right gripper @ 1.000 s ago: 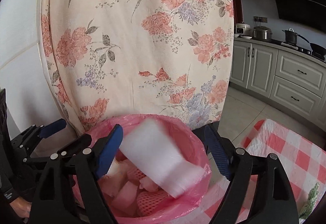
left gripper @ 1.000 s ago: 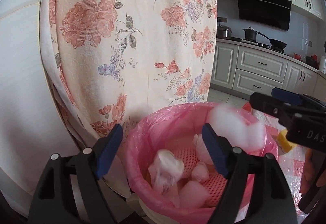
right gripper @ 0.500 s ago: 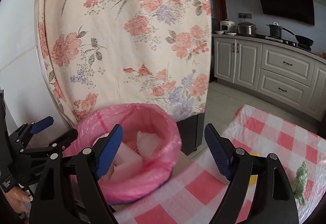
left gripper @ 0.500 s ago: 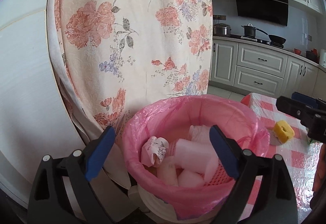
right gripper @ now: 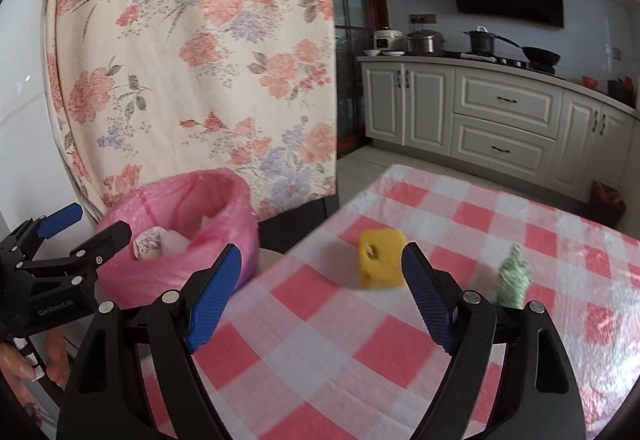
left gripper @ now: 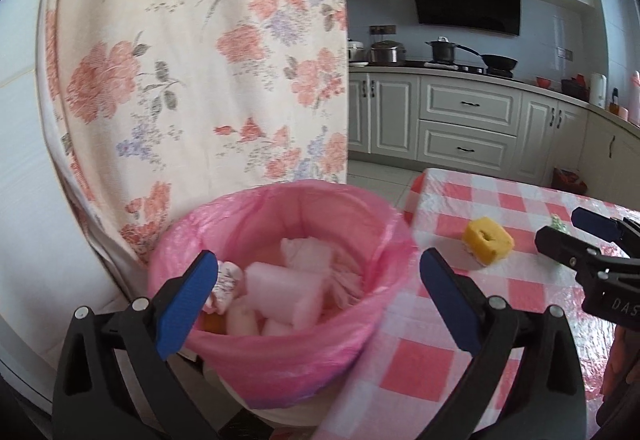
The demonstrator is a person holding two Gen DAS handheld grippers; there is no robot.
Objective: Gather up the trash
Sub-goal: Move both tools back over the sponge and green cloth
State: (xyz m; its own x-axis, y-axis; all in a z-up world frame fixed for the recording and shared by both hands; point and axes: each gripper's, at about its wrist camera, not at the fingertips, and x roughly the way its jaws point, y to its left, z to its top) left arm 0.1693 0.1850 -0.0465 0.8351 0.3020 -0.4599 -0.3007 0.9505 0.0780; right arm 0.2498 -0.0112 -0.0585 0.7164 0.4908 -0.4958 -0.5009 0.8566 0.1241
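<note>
- Standing at the near edge of a desk [right gripper: 452, 324] covered in a red and white checked cloth, a person holds one tool in each hand.
- Left tool [left gripper: 318, 300]: its blue pads are spread as wide as they go, having just been opening, and nothing is between them. It hangs over a trash bin [left gripper: 372, 304] lined with a pink bag, which sits just beside the desk's left edge.
- Inside the bin lie several white foam pieces [left gripper: 284, 290] and a crumpled printed wrapper [left gripper: 224, 284] against the near left side.
- Right tool [right gripper: 322, 300]: its pads stand wide apart and grip nothing. It points across the desk toward the remaining trash.
- A yellow block [right gripper: 380, 260] with a small hole in its face rests on the cloth, ahead of the right tool and close to its right pad; contact cannot be made out.
- A small crumpled green scrap [right gripper: 512, 276] lies on the cloth to the right of the block, apart from it.
- A tall shape draped in cream floral fabric [left gripper: 208, 72] rises behind the bin.
- White kitchen cabinets [right gripper: 504, 120] with pots on the stove fill the background.
</note>
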